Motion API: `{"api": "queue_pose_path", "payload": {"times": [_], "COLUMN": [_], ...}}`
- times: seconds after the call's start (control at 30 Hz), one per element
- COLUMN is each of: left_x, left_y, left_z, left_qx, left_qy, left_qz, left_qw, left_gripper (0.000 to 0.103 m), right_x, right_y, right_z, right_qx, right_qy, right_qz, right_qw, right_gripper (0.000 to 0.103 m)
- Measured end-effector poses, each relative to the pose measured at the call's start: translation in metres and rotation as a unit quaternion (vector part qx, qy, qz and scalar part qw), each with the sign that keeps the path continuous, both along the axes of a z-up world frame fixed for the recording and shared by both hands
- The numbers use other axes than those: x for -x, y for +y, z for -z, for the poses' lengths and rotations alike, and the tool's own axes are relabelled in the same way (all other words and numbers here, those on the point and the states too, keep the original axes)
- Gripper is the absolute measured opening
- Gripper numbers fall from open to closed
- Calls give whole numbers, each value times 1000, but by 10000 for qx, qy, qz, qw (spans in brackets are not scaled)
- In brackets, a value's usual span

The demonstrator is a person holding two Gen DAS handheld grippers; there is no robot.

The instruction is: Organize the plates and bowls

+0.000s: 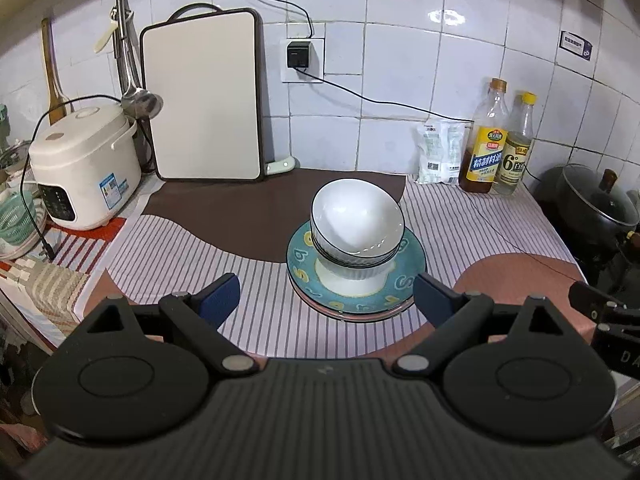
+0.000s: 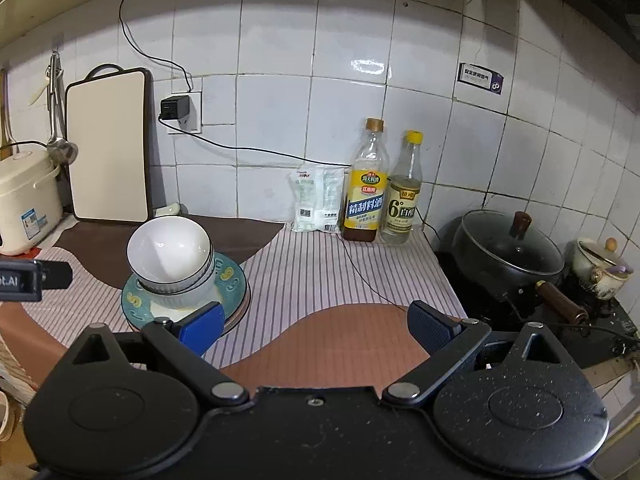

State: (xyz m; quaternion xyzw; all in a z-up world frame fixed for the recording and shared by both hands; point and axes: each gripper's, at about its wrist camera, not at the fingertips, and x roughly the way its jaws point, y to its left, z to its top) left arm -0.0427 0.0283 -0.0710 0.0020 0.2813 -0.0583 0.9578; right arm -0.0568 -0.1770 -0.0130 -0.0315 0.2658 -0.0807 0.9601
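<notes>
A: Bowls (image 1: 357, 222) – where are they?
B: Two white ones nested, top one tilted, sitting on the plates (image 1: 408, 280). Teal plate w/ yellow letters on top, at least one more under it. Stack's mid-counter on the striped mat (image 1: 256, 312).
A: Grippers?
B: Left gripper (image 1: 326, 294) spread wide, nothing in it, low & just in front of the stack. Right gripper (image 2: 314, 322) also wide, empty, off to the stack's right over the mat; its left finger (image 2: 202, 326) overlaps the plate rim in view – touching or not, can't tell.
A: Anything in the way?
B: Not btwn left gripper & stack. Around: cutting board (image 1: 202, 98) leaning on the tile wall behind, rice cooker (image 1: 80, 164) far left, two bottles (image 2: 380, 184) + a white bag (image 2: 318, 200) at the wall to the right, black pot w/ lid (image 2: 510, 250) on the stove further right. Black cord (image 2: 360, 268) runs across the mat right of the plates.
</notes>
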Motion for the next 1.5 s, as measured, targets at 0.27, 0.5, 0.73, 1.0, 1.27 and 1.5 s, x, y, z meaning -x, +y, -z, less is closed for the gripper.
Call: {"api": "queue_pose_path", "payload": {"times": [0.27,0.5,0.73,1.0,1.27,1.5], "left_x": [2,1,3,9,9,7], "left_y": [-4,-4,-7,-10,-9,-11], "left_z": [2,8,10,11,12,16], "left_qx": [-79,-58,-169,-75,-28,-54], "left_qy": [-20,36,-61,-270,-314,-252], "left_qz": [85,145,198,151,80,107], "left_qw": [9999,9999,9996,9995,9995,9996], "left_gripper": [94,97,97,97,97,97], "right_x": [4,7,10,10,7,5], "right_y": [0,0,3,5,3,3], "right_z": [-1,-2,-2,-1,2,4], "right_qx": [34,28,42,142,82,71], "right_qy": [-82,-167,-275,-356,-319,-274], "right_qz": [46,66,14,-14,38,78], "right_qw": [10000,9998,9996,9993,9994,9996], "right_gripper": [100,100,100,100,100,100]}}
